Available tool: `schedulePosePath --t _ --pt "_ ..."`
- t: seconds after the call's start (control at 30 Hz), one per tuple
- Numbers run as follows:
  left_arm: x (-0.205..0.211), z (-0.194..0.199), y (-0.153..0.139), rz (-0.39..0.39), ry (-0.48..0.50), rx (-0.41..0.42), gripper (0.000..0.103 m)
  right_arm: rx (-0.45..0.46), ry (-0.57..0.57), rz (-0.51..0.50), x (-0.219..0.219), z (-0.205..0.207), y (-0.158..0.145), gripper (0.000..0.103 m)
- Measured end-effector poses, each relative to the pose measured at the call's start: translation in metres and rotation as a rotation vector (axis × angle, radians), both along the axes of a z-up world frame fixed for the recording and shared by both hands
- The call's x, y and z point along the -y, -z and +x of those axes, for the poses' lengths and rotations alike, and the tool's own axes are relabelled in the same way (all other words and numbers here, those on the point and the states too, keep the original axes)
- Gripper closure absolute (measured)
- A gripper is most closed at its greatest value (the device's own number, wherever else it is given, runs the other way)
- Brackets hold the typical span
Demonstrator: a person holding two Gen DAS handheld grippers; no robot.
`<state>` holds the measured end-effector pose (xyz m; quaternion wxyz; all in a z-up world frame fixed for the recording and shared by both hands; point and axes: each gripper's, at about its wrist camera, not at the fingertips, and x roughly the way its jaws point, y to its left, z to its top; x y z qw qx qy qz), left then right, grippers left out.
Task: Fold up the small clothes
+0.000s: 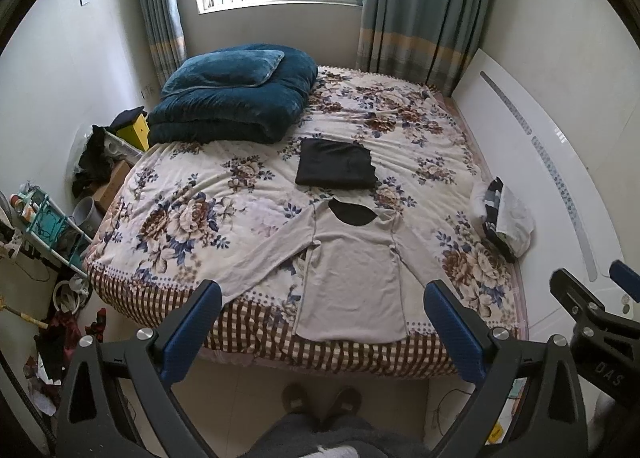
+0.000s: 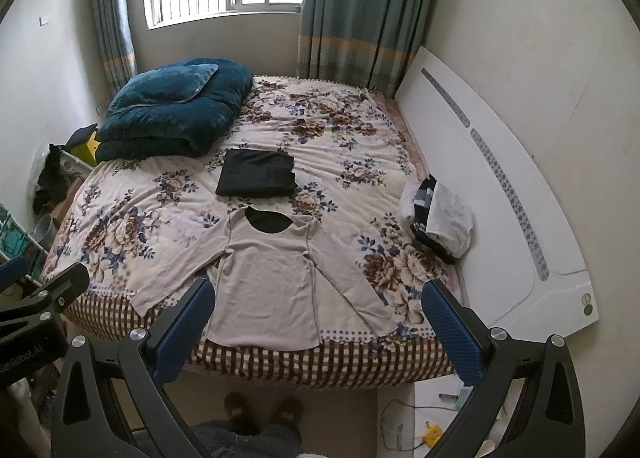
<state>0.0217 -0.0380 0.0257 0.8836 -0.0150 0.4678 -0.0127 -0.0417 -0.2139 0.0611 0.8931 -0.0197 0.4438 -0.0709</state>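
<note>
So, left wrist view: left gripper (image 1: 322, 316) wide open, nothing in it, held above the bed's near edge. Beige long-sleeve top (image 1: 352, 278) lies flat & unfolded on the floral bedspread (image 1: 192, 202), sleeves spread. Black garment (image 1: 335, 169) beyond it looks already folded; unsorted pile (image 1: 503, 218) by the headboard prob. still to do. "DAS" legible on the other gripper's body at right.

Right wrist view: right gripper (image 2: 319, 312) also wide open, empty, over the top's (image 2: 268, 290) hem. Partial lettering on left gripper's body, approx. "enRobot.AI". Judging by this, task's early on.
</note>
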Motion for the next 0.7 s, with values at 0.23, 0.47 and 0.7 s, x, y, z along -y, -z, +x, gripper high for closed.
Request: schedulePosePath --t 0.23,0.47,0.7 --pt "0.002 0.063 0.054 0.136 0.002 0.051 0.000 -0.096 0.208 0.039 0.052 0.042 0.071 0.000" --pt "-0.002 0.123 0.179 0.213 0.050 -0.062 0.000 -0.255 0.470 0.076 0.146 0.083 0.226 0.000" --pt "0.014 0.183 0.324 0.277 0.060 -0.291 0.000 -0.392 0.676 0.159 0.263 0.110 0.415 0.000"
